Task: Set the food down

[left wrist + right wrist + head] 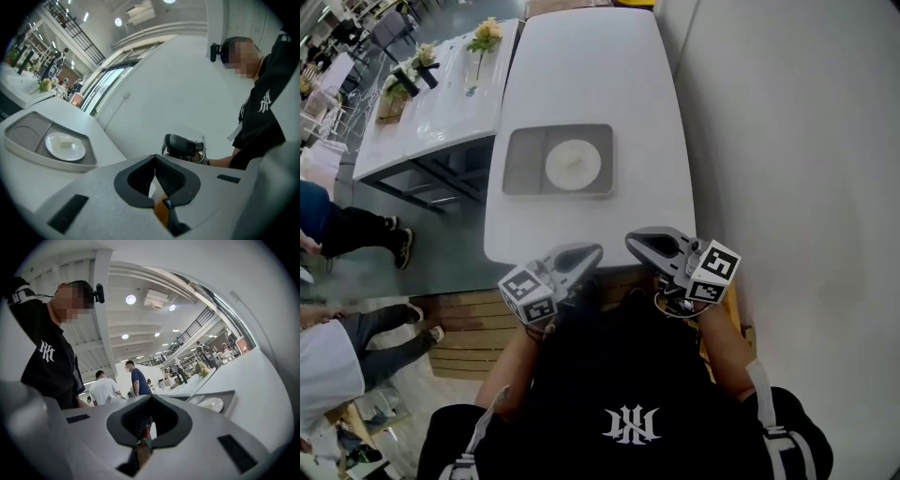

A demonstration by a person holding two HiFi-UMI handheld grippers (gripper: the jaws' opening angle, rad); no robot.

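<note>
A white plate (pixel 573 162) with a pale block of food (pixel 64 144) rests in a grey tray (pixel 520 159) on the long white table (pixel 581 66). Both grippers hover at the table's near edge, close to my chest and well short of the tray. My left gripper (pixel 592 253) is shut with nothing between its jaws. My right gripper (pixel 634 240) is shut and empty too, its tip facing the left one. In the left gripper view the plate (pixel 65 146) and tray (pixel 18 140) lie to the left of its jaws. The right gripper view shows the tray (pixel 229 401) at the right.
A white wall (pixel 787 141) runs along the table's right side. A second table (pixel 441 103) with flower vases stands to the left. People (pixel 347 230) stand on the floor at the left. A wooden slatted bench (pixel 469 333) is beneath me.
</note>
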